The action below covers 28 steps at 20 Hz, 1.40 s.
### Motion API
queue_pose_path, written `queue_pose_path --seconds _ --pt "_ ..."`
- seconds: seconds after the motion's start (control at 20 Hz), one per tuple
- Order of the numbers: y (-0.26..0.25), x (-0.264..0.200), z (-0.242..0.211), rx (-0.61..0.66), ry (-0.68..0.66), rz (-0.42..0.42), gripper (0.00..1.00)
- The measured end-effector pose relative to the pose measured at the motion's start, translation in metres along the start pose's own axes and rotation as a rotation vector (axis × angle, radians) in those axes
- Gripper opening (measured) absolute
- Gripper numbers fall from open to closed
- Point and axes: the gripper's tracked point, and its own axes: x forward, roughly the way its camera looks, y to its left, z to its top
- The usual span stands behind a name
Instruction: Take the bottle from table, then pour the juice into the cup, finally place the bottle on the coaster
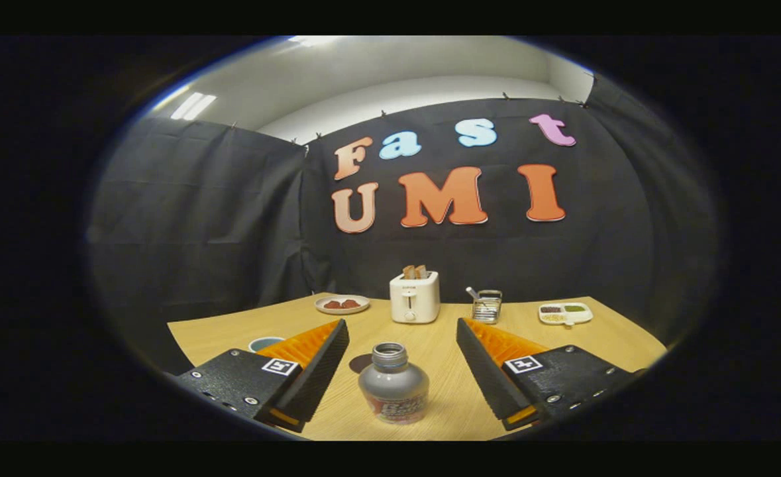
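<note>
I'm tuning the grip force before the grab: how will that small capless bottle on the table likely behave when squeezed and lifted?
The bottle stands upright between the open tongs, untouched. Its rounded, glossy body may slip unless gripped squarely. With its mouth open, tilting could spill whatever is inside. It looks squat, so probably hard to tip.

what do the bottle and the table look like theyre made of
Bottle: likely clear plastic, glossy, with light glinting on its shoulder and a printed label band; standing between the open gripper fingers, untouched. Table: pale wood or wood-look laminate, matte, with faint grain lines.
</note>
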Motion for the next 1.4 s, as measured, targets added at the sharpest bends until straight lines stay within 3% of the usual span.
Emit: queue_pose_path --seconds 0.5,1.0,1.1,1.4 --pt "0.009 0.000 -0.068 -0.016 0.122 0.035 0.96" --pt "0.004 0.001 -0.134 0.015 0.271 -0.001 0.90" --pt "0.003 0.002 -0.129 0.013 0.258 -0.008 0.81" --pt "-0.004 0.009 -0.126 -0.016 0.265 -0.051 0.78"
